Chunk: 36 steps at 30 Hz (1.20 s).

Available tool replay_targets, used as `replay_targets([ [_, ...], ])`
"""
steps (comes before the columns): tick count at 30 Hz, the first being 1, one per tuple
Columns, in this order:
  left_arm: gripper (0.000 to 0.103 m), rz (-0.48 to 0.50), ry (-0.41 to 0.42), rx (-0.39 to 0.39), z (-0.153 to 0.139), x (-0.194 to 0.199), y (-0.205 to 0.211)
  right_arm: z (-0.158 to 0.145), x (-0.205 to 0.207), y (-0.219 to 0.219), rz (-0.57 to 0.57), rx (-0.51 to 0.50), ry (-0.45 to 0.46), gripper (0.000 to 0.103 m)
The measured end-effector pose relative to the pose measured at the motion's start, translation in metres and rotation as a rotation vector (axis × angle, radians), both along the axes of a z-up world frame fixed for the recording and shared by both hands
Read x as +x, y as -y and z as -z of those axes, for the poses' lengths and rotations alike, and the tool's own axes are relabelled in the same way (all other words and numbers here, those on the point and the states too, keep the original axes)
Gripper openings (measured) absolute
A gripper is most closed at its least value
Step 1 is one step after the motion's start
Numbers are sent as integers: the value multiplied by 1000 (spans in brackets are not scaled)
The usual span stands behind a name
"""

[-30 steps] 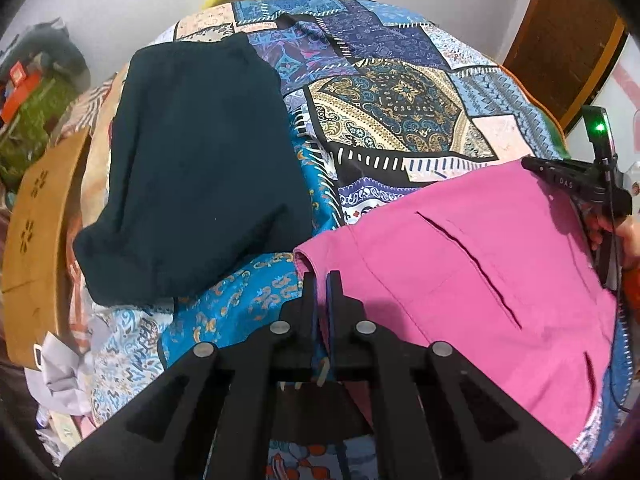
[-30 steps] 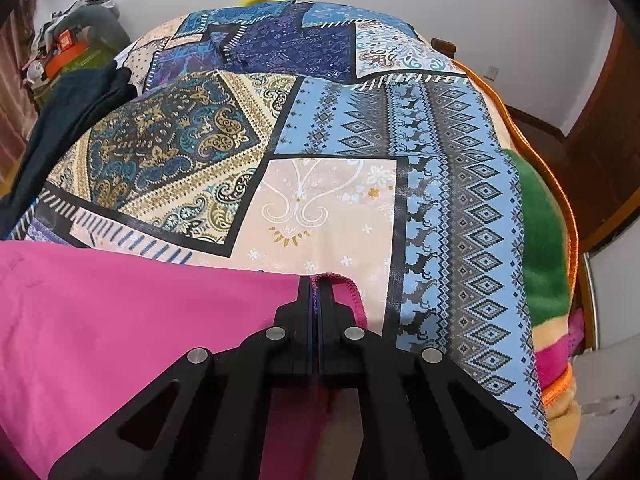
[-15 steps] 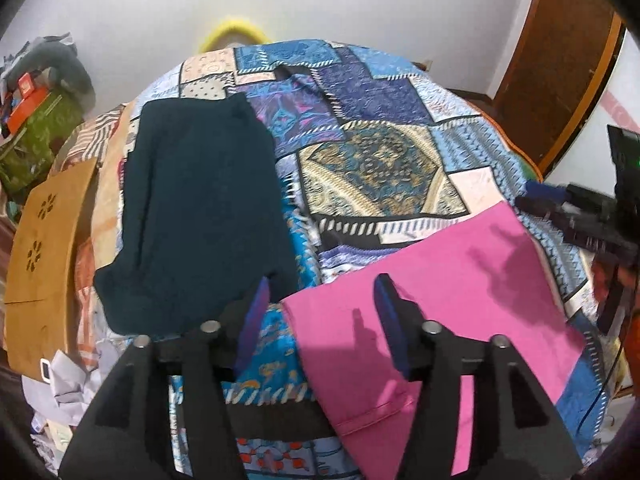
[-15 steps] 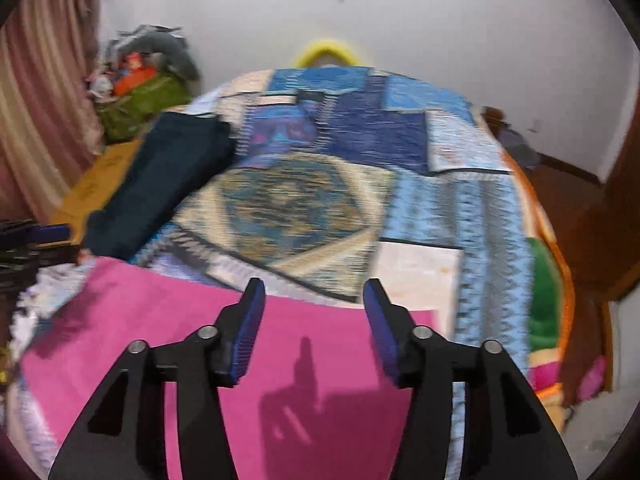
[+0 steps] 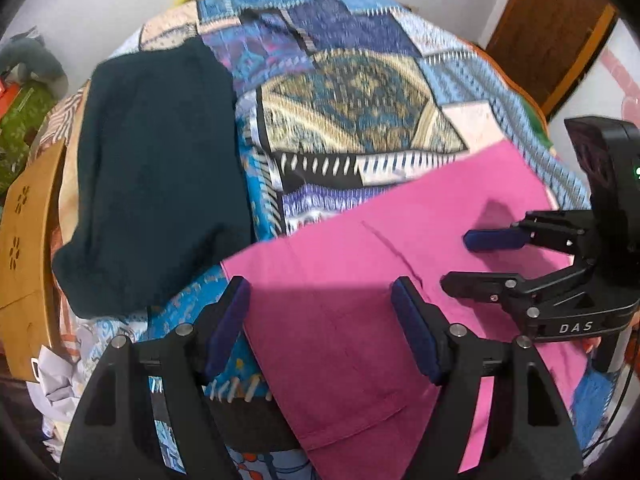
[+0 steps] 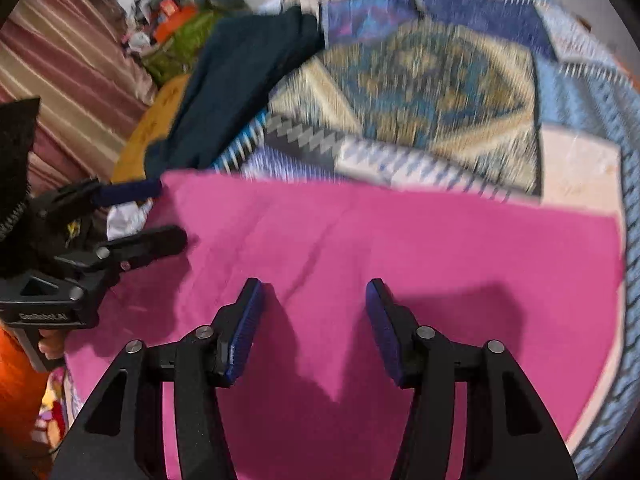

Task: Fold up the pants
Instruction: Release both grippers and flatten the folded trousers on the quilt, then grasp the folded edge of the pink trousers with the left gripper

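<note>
My left hand-held gripper [image 5: 320, 304] and my right hand-held gripper [image 6: 314, 300] are both wide open and hold nothing. The pink pants [image 6: 400, 232] lie flat on the bed [image 5: 360, 92], beside a dark folded garment [image 5: 160, 168].

wall [image 5: 100, 8]: white | door [image 5: 556, 32]: brown wood | curtain [image 6: 68, 80]: striped | bed quilt [image 5: 360, 92]: patchwork
</note>
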<state>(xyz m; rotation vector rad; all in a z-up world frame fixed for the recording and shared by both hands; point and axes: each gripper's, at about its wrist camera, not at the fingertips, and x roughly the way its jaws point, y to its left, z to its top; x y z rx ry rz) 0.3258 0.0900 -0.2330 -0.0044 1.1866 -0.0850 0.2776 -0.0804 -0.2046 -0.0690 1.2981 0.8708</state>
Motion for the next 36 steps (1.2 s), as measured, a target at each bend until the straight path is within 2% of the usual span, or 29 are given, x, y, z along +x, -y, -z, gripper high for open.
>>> replay_targets([
  [5,84,46,23,30,1,-17,7,1,-16,10,-30,-19,37,62],
  [8,84,45,25,21,-1,-25,7,1,-25,24,-30,-34,63,67],
  [13,84,38,44,33,-10,-40,5,-4,-33,49,4,-36,68,68],
  [25,85,9,71,28,-24,-80,-1,-7,-61,110,151,-55,104,71],
  [30,85,-16,79,31,-25,-95,-6,-8,-73,126,224,-30,125,71],
  [36,85,-60,87,29,-32,-108,-16,-14,-81,131,230,-70,158,71],
])
